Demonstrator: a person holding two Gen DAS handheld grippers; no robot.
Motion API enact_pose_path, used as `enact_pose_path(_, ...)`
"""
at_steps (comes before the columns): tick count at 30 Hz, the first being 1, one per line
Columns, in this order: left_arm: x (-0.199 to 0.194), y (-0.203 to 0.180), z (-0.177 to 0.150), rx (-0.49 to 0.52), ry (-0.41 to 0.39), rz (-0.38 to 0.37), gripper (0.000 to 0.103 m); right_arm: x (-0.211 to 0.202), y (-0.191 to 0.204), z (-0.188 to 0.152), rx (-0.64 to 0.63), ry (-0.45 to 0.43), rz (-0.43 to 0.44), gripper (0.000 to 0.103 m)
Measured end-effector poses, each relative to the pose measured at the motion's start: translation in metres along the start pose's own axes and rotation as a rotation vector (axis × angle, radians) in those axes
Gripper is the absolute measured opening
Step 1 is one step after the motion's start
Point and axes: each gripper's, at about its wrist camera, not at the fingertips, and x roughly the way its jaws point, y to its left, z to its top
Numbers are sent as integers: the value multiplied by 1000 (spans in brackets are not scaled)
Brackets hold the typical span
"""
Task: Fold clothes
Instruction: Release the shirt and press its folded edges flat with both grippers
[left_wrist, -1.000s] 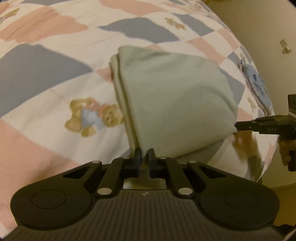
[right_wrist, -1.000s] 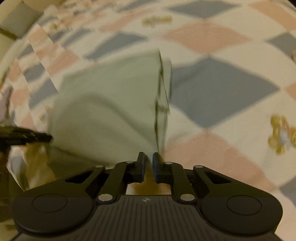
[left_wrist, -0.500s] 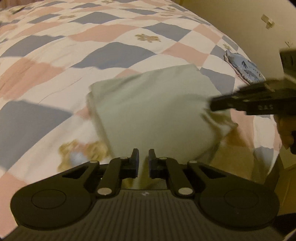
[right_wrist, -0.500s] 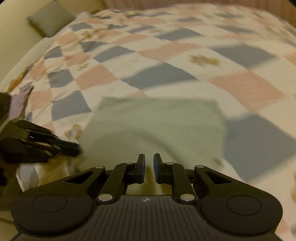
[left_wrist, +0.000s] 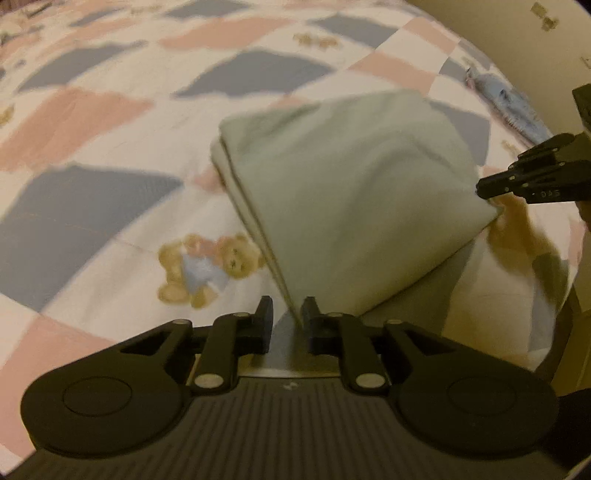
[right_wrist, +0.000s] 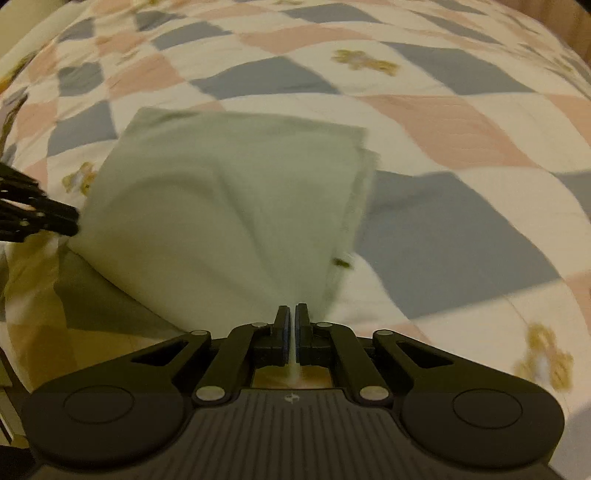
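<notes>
A folded pale green cloth (left_wrist: 351, 192) hangs over the patchwork quilt, stretched between both grippers. My left gripper (left_wrist: 288, 319) has its fingers slightly apart; the cloth's near corner runs into the gap and lies against the right finger (left_wrist: 310, 317). In the right wrist view the same cloth (right_wrist: 229, 192) narrows down into my right gripper (right_wrist: 291, 317), which is shut on its other near corner. Each gripper shows in the other's view at a cloth corner: the right gripper (left_wrist: 484, 188) and the left gripper (right_wrist: 72, 221).
The quilt (right_wrist: 461, 221) of pink, blue and white squares with teddy bears covers the bed. A blue patterned garment (left_wrist: 509, 103) lies near the bed's right edge by the wall. The bed's near edge drops to a yellowish floor (right_wrist: 37, 314).
Both grippers have shifted with the cloth, which now sits more toward me and looks tauter. The gap between the left fingers has widened. The right gripper stays shut on its corner.
</notes>
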Motion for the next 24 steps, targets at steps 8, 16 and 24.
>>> enact_pose_path(8, 18, -35, 53, 99, -119, -18, 13, -5, 28, 47, -48, -173, 81, 19)
enact_pose_path(16, 50, -36, 58, 172, -63, 56, 16, 28, 15, 61, -129, -123, 47, 23)
enact_pose_path(24, 34, -6, 45, 109, -28, 144, 16, 16, -6, 46, -51, -100, 12, 23)
